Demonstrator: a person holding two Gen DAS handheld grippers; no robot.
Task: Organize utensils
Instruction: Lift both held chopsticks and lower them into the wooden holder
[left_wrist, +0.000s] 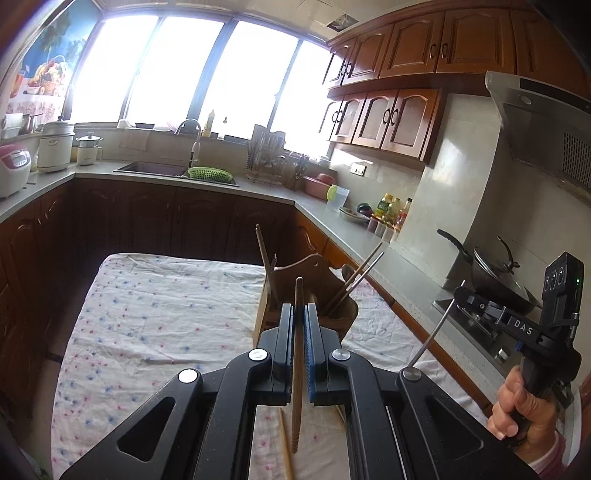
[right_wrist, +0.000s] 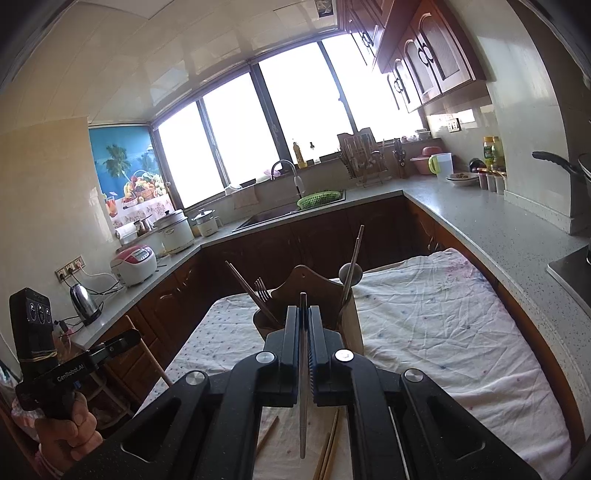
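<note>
Markings: "DAS" in white letters on the body of the right gripper (left_wrist: 456, 293), read from the left wrist view; "GenRobot.AI" on the body of the left gripper (right_wrist: 125, 338), read from the right wrist view. Writing on the bottle labels and the rice cooker panel is too small to read.
Left gripper: clenched on a wooden chopstick (left_wrist: 297, 354), which stands upright between the pads, its tip above them and its ribbed end hanging below, clear of the cloth.
Right gripper: clenched on a metal chopstick (right_wrist: 303, 373), thin and grey, likewise upright between the pads, with its lower end hanging below the jaws.
Hands: a person's right hand (left_wrist: 524, 406) grips one handle; the left hand (right_wrist: 70, 424) grips the other.
Landmark: wooden utensil holder (right_wrist: 306, 284), standing on the cloth just beyond both sets of jaws.
Holder contents: chopsticks (right_wrist: 354, 258) and a spoon in the right compartment, chopsticks and a fork (right_wrist: 261, 288) in the left.
Loose items: further wooden chopsticks (right_wrist: 328, 446) lie flat on the cloth, nearer than the holder, under the grippers.
Surface: table covered with a wrinkled white cloth (left_wrist: 155, 317) printed with small blue and pink flowers.
Room: kitchen; speckled grey countertop (right_wrist: 491, 229) running around behind and right of the holder, dark wood cabinets below, arched red-brown cabinets above, sink with green basket (right_wrist: 319, 199) beyond the holder, bright windows behind it, rice cooker (right_wrist: 135, 264) and kettle to the holder's left, wok on the stove to its right.
</note>
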